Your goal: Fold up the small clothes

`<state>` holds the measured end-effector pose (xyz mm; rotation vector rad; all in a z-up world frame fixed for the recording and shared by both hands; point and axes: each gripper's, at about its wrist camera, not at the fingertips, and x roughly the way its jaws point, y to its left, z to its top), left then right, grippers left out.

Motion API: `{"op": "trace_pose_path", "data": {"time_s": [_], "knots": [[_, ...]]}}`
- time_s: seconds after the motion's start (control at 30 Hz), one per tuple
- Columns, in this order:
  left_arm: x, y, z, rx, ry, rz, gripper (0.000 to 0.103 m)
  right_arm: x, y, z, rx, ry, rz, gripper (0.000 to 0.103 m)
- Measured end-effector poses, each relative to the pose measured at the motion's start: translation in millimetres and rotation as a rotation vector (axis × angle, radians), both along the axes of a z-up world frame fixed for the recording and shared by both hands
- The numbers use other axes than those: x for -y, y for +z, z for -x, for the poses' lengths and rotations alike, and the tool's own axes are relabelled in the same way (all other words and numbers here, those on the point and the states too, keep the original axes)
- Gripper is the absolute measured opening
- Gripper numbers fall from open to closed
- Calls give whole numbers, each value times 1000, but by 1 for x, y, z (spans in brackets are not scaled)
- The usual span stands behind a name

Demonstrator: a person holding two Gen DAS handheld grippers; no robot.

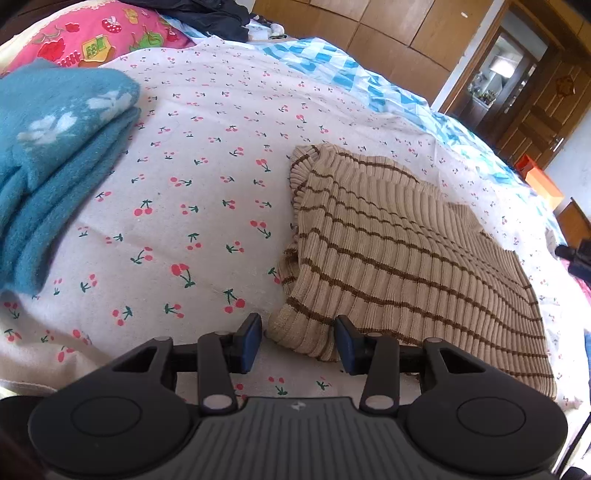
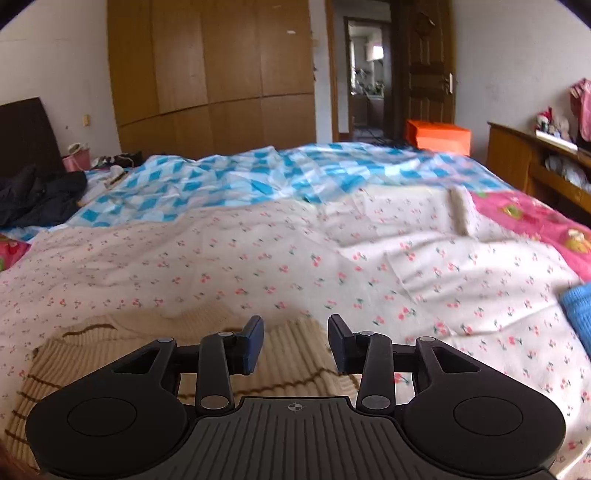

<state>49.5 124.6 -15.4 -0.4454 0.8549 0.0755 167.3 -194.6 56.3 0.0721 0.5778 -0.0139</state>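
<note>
Left claw (image 1: 298,343) tilted downward, jaws apart; right claw (image 2: 295,341) likewise parted, empty

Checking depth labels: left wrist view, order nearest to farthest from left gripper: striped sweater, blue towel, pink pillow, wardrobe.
1. striped sweater: its corner lies between the left gripper fingers.
2. blue towel: left, mid-bed.
3. pink pillow: upper left, behind the towel.
4. wardrobe: beyond the bed.

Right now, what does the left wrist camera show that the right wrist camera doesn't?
Only the left wrist view shows the folded teal fleece blanket and the whole striped beige sweater, one corner lying between the left gripper and its open fingers.

Only the right wrist view shows the right gripper, open and empty, and the wooden cabinet at the far right.

Both show the sweater, the cherry-print sheet, the blue checked quilt, the wardrobe and the orange box.
</note>
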Motion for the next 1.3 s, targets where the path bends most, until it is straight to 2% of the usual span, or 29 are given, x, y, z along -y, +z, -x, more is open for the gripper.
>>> {"op": "trace_pose_path", "data": {"time_s": [0.13, 0.2, 0.3, 0.43, 0.57, 0.7, 0.77, 0.87, 0.93, 1.03, 1.17, 1.3], "knots": [[-8, -1, 0, 0, 9, 61, 48, -58, 3, -15, -131, 239, -62, 50], [-9, -5, -1, -14, 0, 85, 48, -97, -1, -24, -196, 341, -65, 50], [-11, -5, -1, -10, -13, 107, 48, -151, -13, -39, -265, 436, -12, 50], [-17, -7, -2, -6, -18, 151, 48, -206, -35, -64, -375, 491, 7, 50], [-23, -9, -3, -3, -12, 202, 48, -244, -51, -80, -439, 509, 33, 53], [-22, -9, -4, 2, -28, 210, 48, -269, -68, -92, -501, 497, 141, 55], [-21, -9, -5, -3, -33, 205, 48, -278, -77, -93, -502, 503, 220, 63], [-21, -9, -5, -2, -31, 205, 47, -282, -82, -91, -491, 515, 261, 66], [-21, -8, -4, 1, -30, 201, 47, -281, -82, -89, -478, 528, 274, 62], [-18, -8, -5, -6, -26, 193, 47, -272, -79, -88, -460, 538, 262, 46], [-14, -8, -3, -12, -18, 191, 51, -257, -69, -92, -463, 531, 175, 25], [-13, -8, -1, -7, -2, 221, 57, -242, -58, -94, -458, 537, 85, 17]]}}
